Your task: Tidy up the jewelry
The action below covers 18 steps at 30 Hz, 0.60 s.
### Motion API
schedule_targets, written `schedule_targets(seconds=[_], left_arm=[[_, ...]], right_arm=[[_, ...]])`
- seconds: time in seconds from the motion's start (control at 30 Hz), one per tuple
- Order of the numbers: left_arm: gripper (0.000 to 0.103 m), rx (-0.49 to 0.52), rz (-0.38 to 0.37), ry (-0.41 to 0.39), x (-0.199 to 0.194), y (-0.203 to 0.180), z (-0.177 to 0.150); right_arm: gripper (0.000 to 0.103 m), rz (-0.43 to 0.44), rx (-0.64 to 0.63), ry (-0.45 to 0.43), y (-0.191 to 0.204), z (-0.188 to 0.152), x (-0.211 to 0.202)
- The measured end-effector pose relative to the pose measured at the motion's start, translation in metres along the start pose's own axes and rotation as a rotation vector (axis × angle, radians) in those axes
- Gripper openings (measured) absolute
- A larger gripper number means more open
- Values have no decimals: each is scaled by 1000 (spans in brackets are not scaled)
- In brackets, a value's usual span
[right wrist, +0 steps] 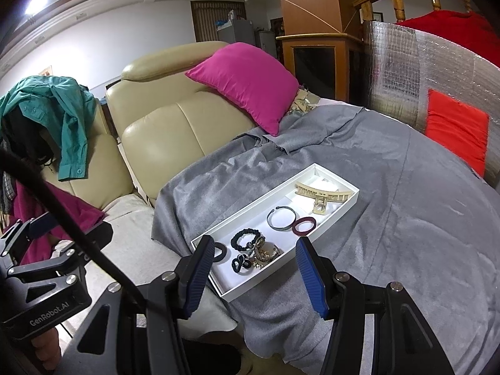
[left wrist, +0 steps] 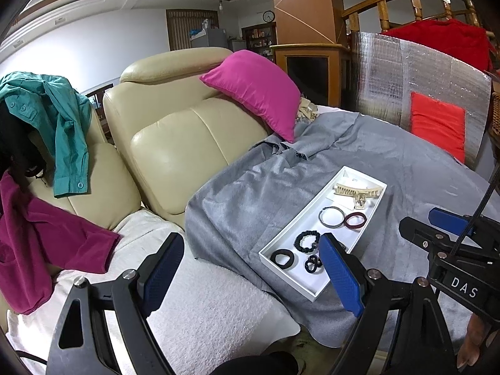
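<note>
Both tools hang above the near end of the shallow white rectangular tray (right wrist: 325, 218), which lies on the grey cloth (right wrist: 390, 234) spread over the seat, likely to give a flat bed; the left gripper (left wrist: 250, 278) stands wide apart and holds nothing; the right gripper (right wrist: 253, 275) is spread too, framing the tray's near corner, seemingly ready for a pick. The count inside: one cream claw hair clip (right wrist: 322, 195) at the far end; one grey open bangle (right wrist: 281, 217); one maroon ring bangle (right wrist: 304, 226); one black beaded bracelet (right wrist: 245, 239); one black scrunchie (left wrist: 282, 257); one small black twisted tie (right wrist: 240, 264); one gold tangle of chain (right wrist: 265, 251), pieces uncountable.
</note>
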State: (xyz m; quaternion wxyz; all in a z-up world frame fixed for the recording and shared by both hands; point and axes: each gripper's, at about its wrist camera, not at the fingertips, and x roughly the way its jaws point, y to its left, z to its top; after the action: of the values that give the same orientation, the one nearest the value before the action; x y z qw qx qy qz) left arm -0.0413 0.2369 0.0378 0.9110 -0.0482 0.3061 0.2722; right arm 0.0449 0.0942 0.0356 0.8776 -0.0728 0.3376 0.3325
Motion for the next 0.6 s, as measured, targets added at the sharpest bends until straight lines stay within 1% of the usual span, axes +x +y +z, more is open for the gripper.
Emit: schedule_targets(seconds=[0.6], left_arm=[[88, -22, -18, 45, 35, 10, -3]], right_arm=[[58, -14, -14, 25, 8, 3, 28]])
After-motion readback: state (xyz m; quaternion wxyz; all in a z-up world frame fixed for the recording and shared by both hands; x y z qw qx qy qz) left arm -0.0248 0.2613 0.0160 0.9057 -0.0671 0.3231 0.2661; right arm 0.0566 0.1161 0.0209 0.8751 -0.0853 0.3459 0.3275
